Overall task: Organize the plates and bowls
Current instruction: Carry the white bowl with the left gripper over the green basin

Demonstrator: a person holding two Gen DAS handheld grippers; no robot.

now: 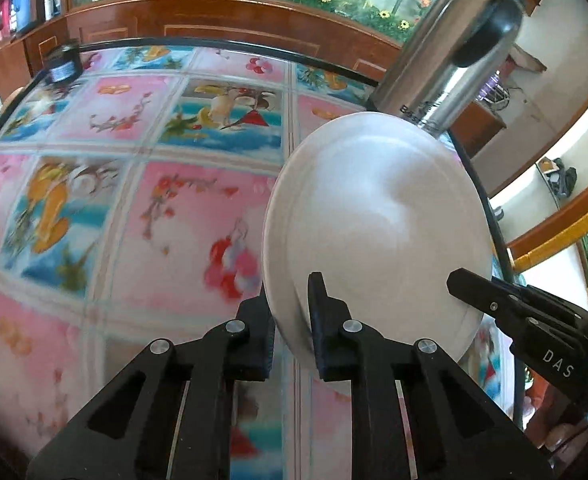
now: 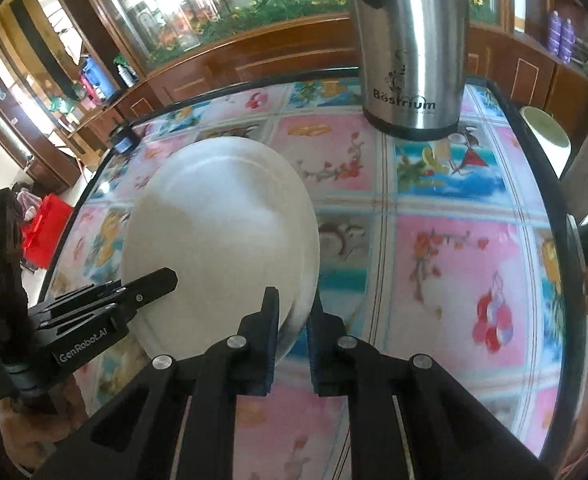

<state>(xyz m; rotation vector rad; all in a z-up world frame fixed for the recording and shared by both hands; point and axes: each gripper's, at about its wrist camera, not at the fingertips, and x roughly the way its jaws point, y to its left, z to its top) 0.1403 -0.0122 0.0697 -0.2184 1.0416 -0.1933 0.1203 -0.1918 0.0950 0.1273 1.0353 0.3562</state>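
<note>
White plate (image 1: 374,216) gripped at opposite near rim edges: left hand-held gripper (image 1: 292,316) and right hand-held gripper (image 2: 294,320) both clenched on it, above the tabletop (image 1: 134,200), near the steel flask (image 2: 410,60). Step: carrying. Next move needs matched, level motion.

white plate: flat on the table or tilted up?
Tilted. The white plate stands steeply on edge, both sets of fingers clamping its rim on opposite sides.

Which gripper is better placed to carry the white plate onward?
Neither alone: left gripper and right gripper each clamp opposite rim edges of the white plate, so both together.
</note>
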